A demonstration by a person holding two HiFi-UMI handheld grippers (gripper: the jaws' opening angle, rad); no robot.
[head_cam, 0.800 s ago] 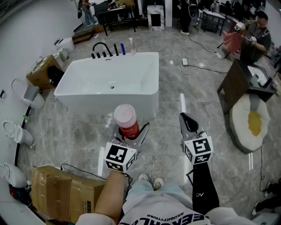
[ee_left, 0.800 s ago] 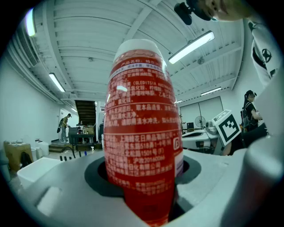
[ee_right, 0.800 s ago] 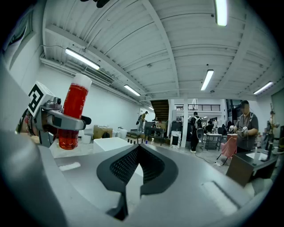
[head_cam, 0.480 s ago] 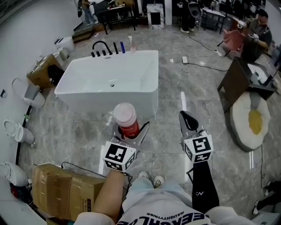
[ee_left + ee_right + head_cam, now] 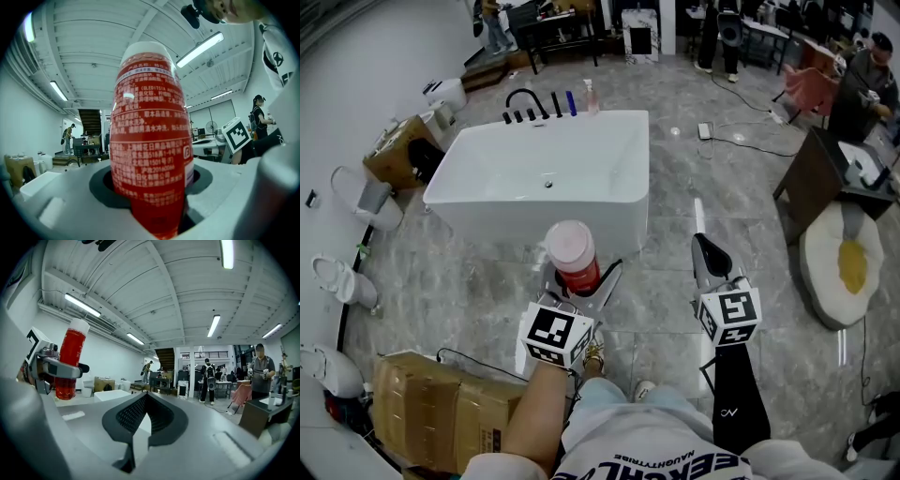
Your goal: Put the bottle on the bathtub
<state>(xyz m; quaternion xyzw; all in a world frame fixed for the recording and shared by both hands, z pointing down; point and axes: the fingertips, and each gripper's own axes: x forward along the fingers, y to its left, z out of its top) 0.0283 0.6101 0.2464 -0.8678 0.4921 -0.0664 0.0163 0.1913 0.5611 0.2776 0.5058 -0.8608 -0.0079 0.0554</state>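
A red bottle (image 5: 573, 260) with a pale pink cap stands upright in my left gripper (image 5: 581, 281), which is shut on its lower body. In the left gripper view the bottle (image 5: 151, 136) fills the middle, its base wedged between the jaws. The white bathtub (image 5: 487, 202) lies ahead on the floor, its near rim just beyond the bottle. My right gripper (image 5: 709, 260) hangs to the right with its jaws closed together and nothing between them; in the right gripper view the gripper (image 5: 146, 397) points toward the room, with the held bottle (image 5: 70, 359) at far left.
Black taps (image 5: 525, 105) and small bottles (image 5: 591, 97) stand at the tub's far rim. A cardboard box (image 5: 431, 412) lies at my lower left, toilets (image 5: 342, 281) along the left wall. A dark table (image 5: 825, 178) and round egg-shaped mat (image 5: 848, 262) sit right. People stand at the back.
The view has shifted slightly: the bathtub and floor have slid a little down and right in the head view. Both grippers keep their places, the bottle still held.
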